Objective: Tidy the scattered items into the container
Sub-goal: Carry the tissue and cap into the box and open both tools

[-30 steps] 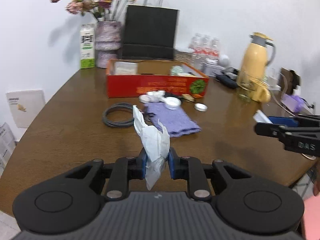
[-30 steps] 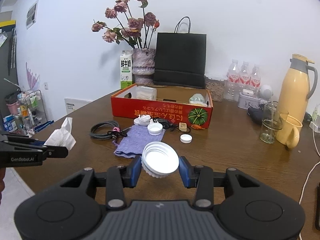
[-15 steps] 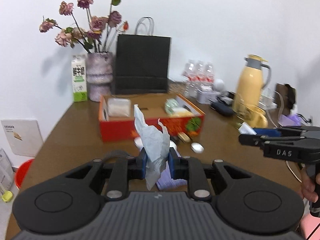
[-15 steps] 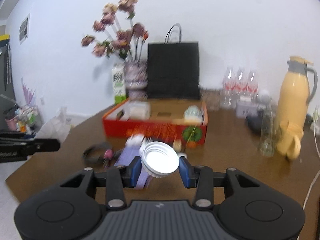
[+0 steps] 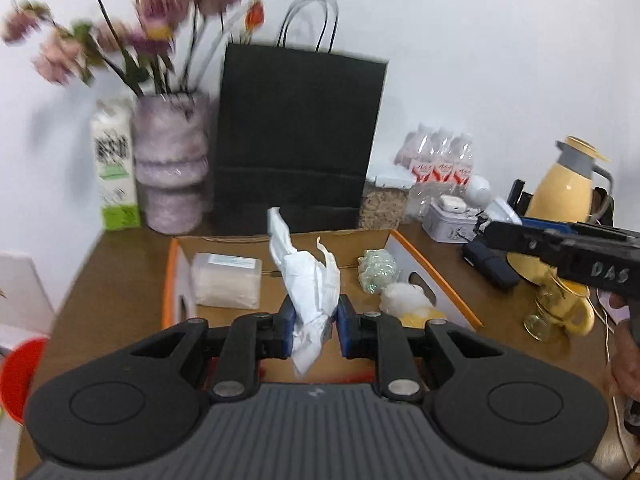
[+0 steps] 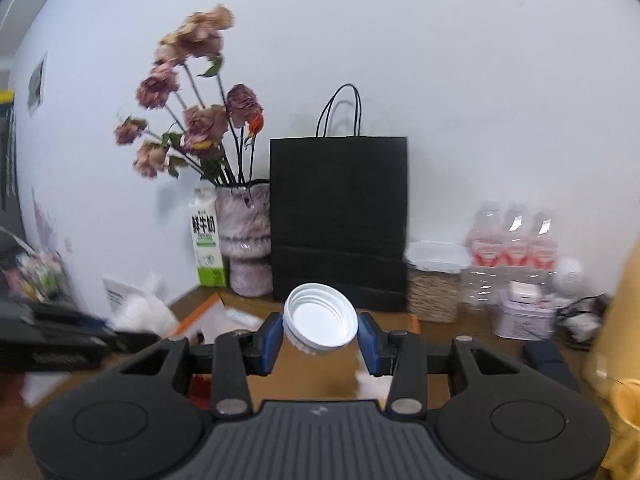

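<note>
1. The left claw (image 5: 313,325) is pinching a crumpled white tissue (image 5: 310,280) between its blue pads; the tissue stands up above the fingers and a short tail hangs below them.
2. Seen from the left wrist, that claw hangs over the open cardboard box (image 5: 434,276), whose rim is orange-edged and whose floor is plain brown card.
3. Inside the box lie a clear-wrapped white packet (image 5: 226,280) toward the left wall, a pale green crumpled wad (image 5: 378,272) toward the right wall, and a white-and-yellow lump (image 5: 408,304) just in front of the wad.
4. The right claw (image 6: 320,336) is pinching a white screw cap (image 6: 320,318), tilted so its ribbed hollow faces the camera.
5. In the right wrist view the cap is held above the brown tabletop (image 6: 452,332), with the box's orange corner (image 6: 204,308) to the lower left; whether the cap is over the box cannot be told.
6. Behind the box stand a black paper bag (image 5: 296,140), a mottled vase (image 5: 170,160) of dried roses, and a milk carton (image 5: 114,168).
7. To the right sit bottled water (image 5: 440,164), a small tin (image 5: 450,220), a yellow thermos jug (image 5: 564,188) and a glass (image 5: 548,304).
</note>
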Available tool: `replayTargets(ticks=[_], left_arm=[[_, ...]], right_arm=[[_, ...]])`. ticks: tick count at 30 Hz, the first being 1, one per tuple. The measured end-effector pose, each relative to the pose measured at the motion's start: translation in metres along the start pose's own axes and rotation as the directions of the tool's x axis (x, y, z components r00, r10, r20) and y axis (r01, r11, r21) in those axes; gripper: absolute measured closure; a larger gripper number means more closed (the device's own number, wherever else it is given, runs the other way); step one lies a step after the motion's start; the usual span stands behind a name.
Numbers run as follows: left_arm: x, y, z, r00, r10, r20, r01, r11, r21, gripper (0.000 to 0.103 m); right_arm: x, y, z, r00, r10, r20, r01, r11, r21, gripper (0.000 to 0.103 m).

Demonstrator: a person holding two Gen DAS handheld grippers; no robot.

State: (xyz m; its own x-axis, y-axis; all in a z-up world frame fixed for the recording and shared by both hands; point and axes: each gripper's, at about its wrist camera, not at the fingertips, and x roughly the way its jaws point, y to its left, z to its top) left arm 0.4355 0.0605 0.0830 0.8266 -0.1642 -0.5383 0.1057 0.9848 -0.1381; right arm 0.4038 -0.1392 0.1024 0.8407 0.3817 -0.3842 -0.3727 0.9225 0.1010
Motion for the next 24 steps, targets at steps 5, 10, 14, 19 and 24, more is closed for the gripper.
replayTargets(ticks=[5,10,14,19,24], left_arm=[[0.098,0.014,0.035,0.991,-0.003,-0.130,0.009,0.999,0.046,0.082],[0.200,0.024,0.033,0.946,0.103,-0.308,-0.071,0.991,0.115,0.083],[0.231,0.039,0.032,0.935,0.085,-0.344,-0.067,0.996,0.064,0.076],[0.246,0.046,0.031,0.931,0.066,-0.359,-0.055,0.998,0.039,0.067],[0.239,0.051,0.038,0.924,0.034,-0.380,-0.030,0.999,0.016,0.058]], right_arm=[[0.101,-0.022,0.023,0.989,0.021,-0.149,-0.018,1.000,0.024,0.064],[0.228,-0.040,0.007,0.926,-0.073,-0.370,0.085,0.996,0.016,0.064],[0.277,-0.048,-0.016,0.878,-0.052,-0.476,0.085,0.995,0.048,0.064],[0.293,-0.048,-0.033,0.864,-0.052,-0.502,0.095,0.994,0.061,0.060],[0.285,-0.050,-0.026,0.873,-0.036,-0.486,0.100,0.989,0.106,0.041]])
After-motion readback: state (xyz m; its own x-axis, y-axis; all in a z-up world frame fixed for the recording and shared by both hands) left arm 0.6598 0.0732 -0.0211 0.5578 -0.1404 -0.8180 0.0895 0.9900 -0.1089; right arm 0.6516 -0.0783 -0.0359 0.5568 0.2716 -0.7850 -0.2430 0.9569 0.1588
